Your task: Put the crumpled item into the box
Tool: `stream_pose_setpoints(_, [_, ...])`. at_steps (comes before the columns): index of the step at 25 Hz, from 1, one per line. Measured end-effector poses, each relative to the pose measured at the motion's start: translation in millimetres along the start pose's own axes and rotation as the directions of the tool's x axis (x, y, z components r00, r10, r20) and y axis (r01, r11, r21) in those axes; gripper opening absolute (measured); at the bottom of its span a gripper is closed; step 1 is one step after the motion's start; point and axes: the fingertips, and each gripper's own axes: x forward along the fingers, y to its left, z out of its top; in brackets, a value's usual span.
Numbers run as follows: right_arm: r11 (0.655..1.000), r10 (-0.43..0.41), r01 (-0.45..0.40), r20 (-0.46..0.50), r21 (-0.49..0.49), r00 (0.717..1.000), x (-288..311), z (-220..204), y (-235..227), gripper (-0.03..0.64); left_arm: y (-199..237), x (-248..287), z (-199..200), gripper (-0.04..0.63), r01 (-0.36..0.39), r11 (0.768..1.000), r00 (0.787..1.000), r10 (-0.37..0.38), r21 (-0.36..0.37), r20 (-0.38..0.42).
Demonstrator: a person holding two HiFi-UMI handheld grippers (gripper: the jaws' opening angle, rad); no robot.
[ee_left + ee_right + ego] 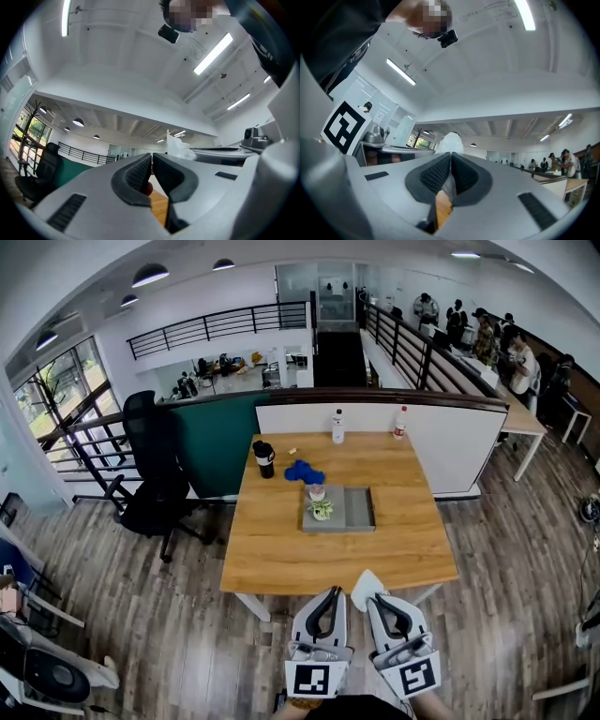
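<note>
Head view: your left gripper (pixel 332 593) and right gripper (pixel 375 599) sit side by side at 6 o'clock, just off the near edge of the wooden table (pixel 281 559), both pointing toward 12. The crumpled item (pixel 367 587), a small white wad, stands at the right gripper's tips, seen against that near edge. Only this view shows the box (pixel 360 510): a shallow grey open tray at mid-table, at 12 o'clock from the grippers and well apart from them, with a green-and-white object (pixel 321 511) in its left part. A blue object (pixel 303 471) lies at the box's 11 o'clock and a black cup (pixel 264 458) at its 10. Two bottles (pixel 337 426) stand at the far edge, and a black office chair (pixel 150 474) stands at the table's 9 o'clock. Left gripper view: the pads meet at their tips with only a sliver of gap lower down and nothing gripped. The white wad (pixel 180 147) shows at 1 o'clock beyond the neighbouring gripper's body, creased and peaked. Right gripper view: this alone confirms the grip. The jaws are pressed narrow on a thin fold of the white material (pixel 449 183), which runs down between the pads. Its bulk rises above the tips at 12 o'clock as a pale, rounded, wrinkled lump. Whether it is paper or thin plastic, you cannot settle from these views.
</note>
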Motion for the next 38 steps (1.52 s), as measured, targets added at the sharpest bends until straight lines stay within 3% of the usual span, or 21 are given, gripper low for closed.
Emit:
stream_pose_setpoints(8, [0.998, -0.068, 0.068, -0.009, -0.005, 0.998, 13.8, -3.9, 11.6, 0.014, 18.9, -2.2, -1.6, 0.032, 0.070, 0.998, 0.998, -0.070, -0.002, -0.005])
stream_pose_setpoints(17, [0.998, -0.067, 0.066, -0.024, -0.011, 0.997, 26.7, -11.8, 23.0, 0.014, 37.5, 0.5, -18.3, 0.032, 0.071, 0.996, 0.996, -0.073, -0.046, -0.040])
stream_pose_setpoints(38, [0.995, -0.095, 0.096, -0.049, 0.011, 0.994, 41.2, -36.6, -11.4, 0.014, 32.5, 34.6, -30.8, 0.032, 0.125, 0.992, 0.990, -0.127, -0.024, -0.060])
